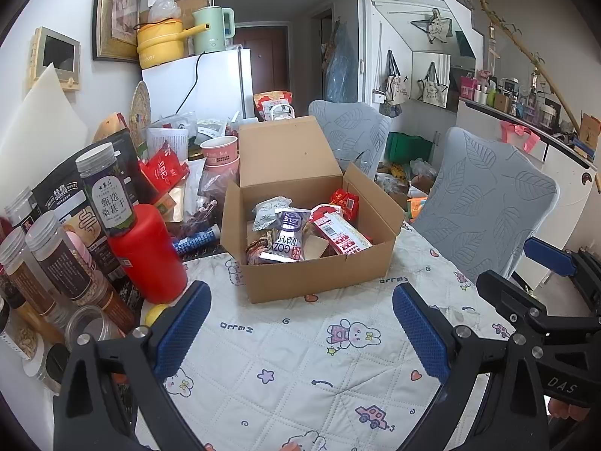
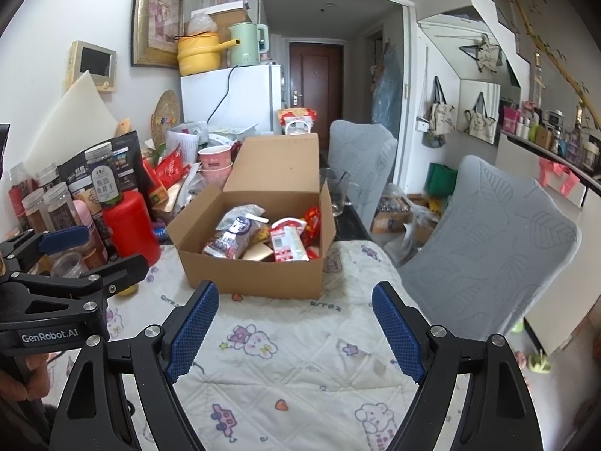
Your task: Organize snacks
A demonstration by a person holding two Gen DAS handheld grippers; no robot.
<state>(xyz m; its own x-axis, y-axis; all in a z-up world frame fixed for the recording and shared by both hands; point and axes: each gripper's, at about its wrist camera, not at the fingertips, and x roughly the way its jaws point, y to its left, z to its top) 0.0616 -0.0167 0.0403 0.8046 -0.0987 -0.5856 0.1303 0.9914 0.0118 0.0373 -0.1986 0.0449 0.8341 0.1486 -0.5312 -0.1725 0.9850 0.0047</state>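
Observation:
An open cardboard box [image 1: 319, 274] stands on the table with its lid up; it also shows in the right wrist view [image 2: 255, 274]. Inside lie several snack packets: a white and purple packet [image 1: 287, 238], a red and white packet [image 1: 340, 235] and a small red packet [image 1: 345, 201]. My left gripper [image 1: 300, 323] is open and empty, above the tablecloth in front of the box. My right gripper [image 2: 295, 325] is open and empty, also in front of the box. Each gripper shows at the edge of the other's view.
A red canister [image 1: 146, 251] with a jar on top, several clear jars [image 1: 56, 263] and bags crowd the table's left side. Two grey-covered chairs [image 1: 484, 199] stand to the right. The patterned tablecloth [image 1: 300, 357] covers the table. A white fridge [image 1: 210, 86] stands behind.

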